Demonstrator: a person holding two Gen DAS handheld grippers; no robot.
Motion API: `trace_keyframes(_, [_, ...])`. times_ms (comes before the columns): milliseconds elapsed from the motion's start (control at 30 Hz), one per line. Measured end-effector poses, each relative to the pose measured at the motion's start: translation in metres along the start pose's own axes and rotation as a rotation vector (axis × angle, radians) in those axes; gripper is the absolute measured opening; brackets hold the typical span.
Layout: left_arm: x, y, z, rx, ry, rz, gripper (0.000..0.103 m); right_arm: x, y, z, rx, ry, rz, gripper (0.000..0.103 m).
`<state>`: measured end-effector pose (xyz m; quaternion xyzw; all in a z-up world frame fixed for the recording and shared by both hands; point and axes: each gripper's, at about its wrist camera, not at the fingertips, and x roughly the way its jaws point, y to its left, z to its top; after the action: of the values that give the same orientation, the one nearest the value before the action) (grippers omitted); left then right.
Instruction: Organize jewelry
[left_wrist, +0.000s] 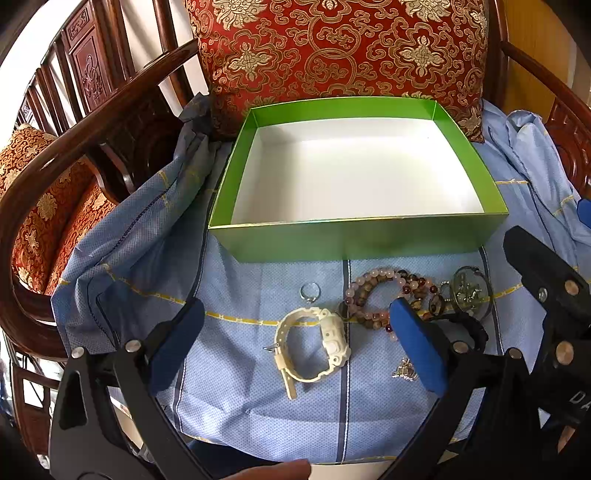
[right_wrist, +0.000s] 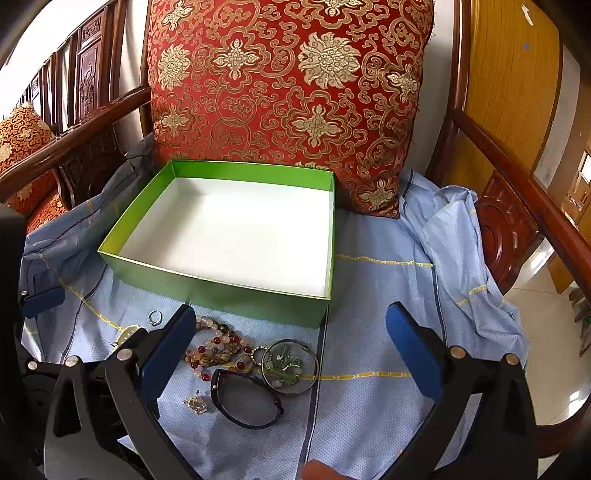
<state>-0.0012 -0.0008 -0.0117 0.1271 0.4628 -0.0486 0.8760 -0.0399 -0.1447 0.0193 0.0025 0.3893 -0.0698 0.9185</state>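
A green box with a bare white inside sits on a blue cloth. In front of it lie a white watch, a small ring, beaded bracelets, a bangle with green charms, a black band and a small gold charm. My left gripper hangs open over the watch. My right gripper hangs open over the bangle and black band. Neither holds anything.
A red and gold cushion leans behind the box. Dark wooden chair arms rise on both sides. The cloth bunches up at the right. A fingertip shows at the bottom edge.
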Motion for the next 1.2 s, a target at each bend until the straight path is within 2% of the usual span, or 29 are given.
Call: trace_keyframes(1200, [0.0025,0.0020,-0.0019,0.007,0.006,0.008,0.100,0.0006,0.0016,-0.0025,-0.007,0.002,-0.006,0.101])
